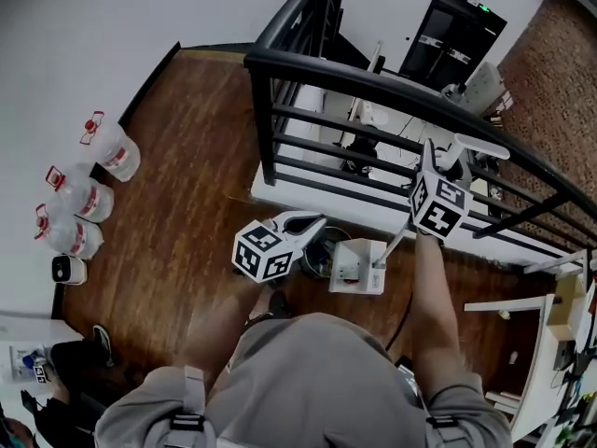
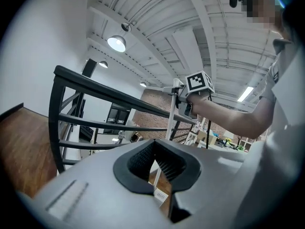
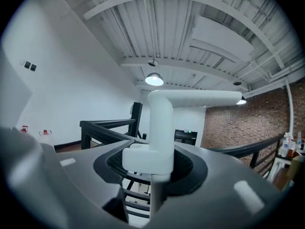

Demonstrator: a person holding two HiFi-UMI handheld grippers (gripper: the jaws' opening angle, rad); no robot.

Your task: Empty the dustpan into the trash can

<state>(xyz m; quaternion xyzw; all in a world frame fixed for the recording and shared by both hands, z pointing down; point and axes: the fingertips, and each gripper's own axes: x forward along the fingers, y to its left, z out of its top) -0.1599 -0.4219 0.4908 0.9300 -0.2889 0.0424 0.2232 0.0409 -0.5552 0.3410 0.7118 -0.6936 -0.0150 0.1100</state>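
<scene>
Your right gripper (image 3: 157,163) clamps the dustpan handle (image 3: 161,123), your left gripper (image 2: 155,163) is closed on nothing — tip the dustpan (image 1: 359,267) early and debris misses the trash can (image 1: 322,250).

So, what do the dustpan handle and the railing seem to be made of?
Dustpan handle: probably moulded plastic, white and matte; it has a smooth rounded bend and no shine. Railing: likely metal painted black, semi-gloss; its slim bars carry a faint sheen along the top rail.
</scene>
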